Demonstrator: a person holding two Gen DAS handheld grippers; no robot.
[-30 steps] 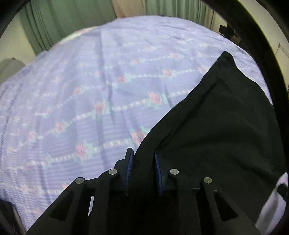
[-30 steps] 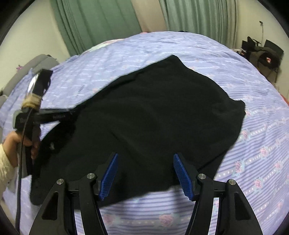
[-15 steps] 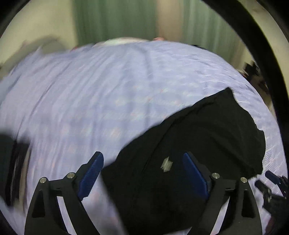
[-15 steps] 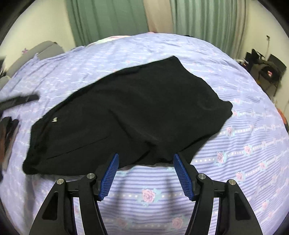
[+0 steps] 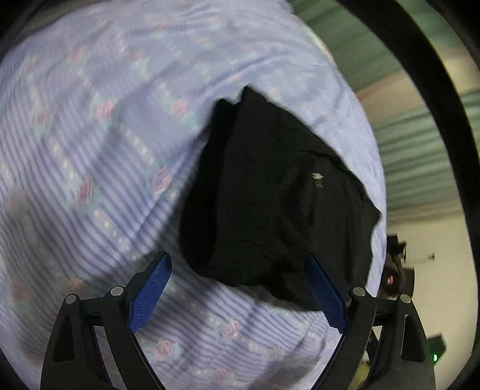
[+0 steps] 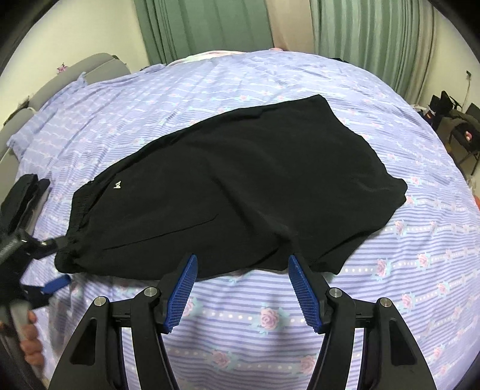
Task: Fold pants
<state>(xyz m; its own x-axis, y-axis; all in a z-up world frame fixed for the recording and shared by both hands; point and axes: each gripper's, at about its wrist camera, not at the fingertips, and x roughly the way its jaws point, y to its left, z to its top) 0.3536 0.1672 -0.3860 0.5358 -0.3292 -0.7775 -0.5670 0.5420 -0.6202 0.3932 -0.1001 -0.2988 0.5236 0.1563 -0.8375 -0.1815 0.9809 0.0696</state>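
Dim, even indoor light is seen in both fisheye views, the left wrist view being smeared by motion blur, the right kept sharp, and edges bent and vignetted.

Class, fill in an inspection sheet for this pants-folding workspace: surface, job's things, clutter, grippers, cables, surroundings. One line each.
Surface: bed with a lilac striped sheet printed with roses, lightly wrinkled.
Job's things: black pants lying flat on the sheet, folded lengthwise, waistband toward the left gripper, a small white logo near it.
Clutter: nothing seen on the bed.
Grippers: left gripper open, at the waistband end, holding nothing; right gripper open, just short of the pants' near edge.
Cables: nothing seen.
Surroundings: green curtains behind the bed, grey headboard at left, chairs with bags at right.
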